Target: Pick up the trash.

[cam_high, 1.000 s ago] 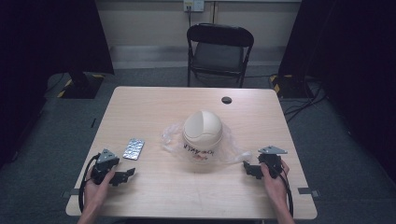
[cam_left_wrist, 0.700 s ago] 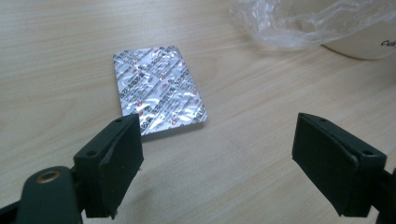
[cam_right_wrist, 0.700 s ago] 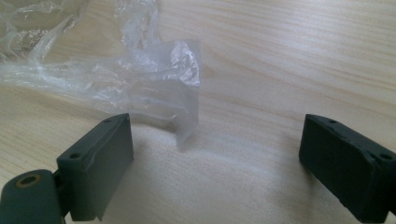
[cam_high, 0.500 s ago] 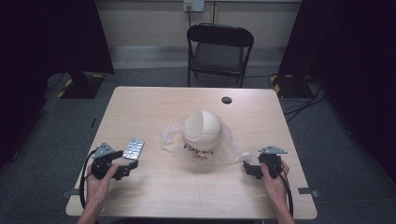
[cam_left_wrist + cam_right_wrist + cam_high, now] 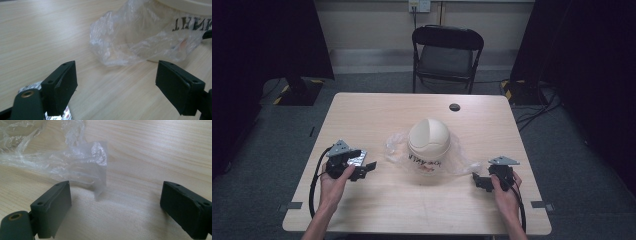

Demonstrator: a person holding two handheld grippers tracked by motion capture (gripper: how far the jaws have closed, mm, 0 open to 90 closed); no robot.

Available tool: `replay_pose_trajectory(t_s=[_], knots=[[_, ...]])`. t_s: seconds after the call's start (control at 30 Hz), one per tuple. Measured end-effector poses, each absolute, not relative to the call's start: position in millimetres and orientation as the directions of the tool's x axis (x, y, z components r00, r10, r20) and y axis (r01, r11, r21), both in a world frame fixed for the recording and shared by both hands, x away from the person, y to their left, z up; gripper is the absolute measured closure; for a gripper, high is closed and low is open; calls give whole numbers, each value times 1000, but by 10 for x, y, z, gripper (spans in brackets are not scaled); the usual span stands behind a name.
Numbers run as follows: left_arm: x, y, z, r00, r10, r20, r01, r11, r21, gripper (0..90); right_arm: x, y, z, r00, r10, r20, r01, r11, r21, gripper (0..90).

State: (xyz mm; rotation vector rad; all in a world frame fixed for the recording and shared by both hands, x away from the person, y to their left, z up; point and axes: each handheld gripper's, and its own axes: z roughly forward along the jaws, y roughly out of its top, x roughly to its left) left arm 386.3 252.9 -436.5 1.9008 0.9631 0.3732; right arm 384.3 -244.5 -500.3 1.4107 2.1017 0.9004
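1. High view: my left gripper [image 5: 362,169] sits at the table's 8 o'clock, right over the silver blister pack [image 5: 356,160], which pokes out from under it on the far side. The right gripper [image 5: 479,181] rests at 4 o'clock, by the tail of the clear plastic bag [image 5: 462,162].
2. Left gripper view: jaws stand wide apart, nothing between them. The pack shows at 7 o'clock, under and behind the left-hand jaw, so it lies short of the gap, not ahead of it.
3. The cream bowl [image 5: 428,145], wrapped in the bag with black lettering on its side, stands at table centre, at roughly 1 o'clock from the left gripper.
4. Right gripper view: jaws wide, empty. A flap of bag film stands up at 11 o'clock, just beyond the left-hand jaw.
5. Judgement: the left hand is far nearer the pack. The grasp turns on drawing back towards 6 o'clock until the pack's edge enters the gap. Its long axis I cannot tell; most of it is covered.
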Motion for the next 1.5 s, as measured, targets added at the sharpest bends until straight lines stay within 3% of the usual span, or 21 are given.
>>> replay_pose_trajectory(t_s=[0.93,1.5], knots=[[4399,1877,-3761,729,674,-116,374,-252,892,165,3843,-2445,-5003,-375,927,-10,633,264,728,90],[4672,1562,-3705,768,624,-146,387,-270,882,165,3843,-2445,-5003,-375,927,-10,633,264,728,90]])
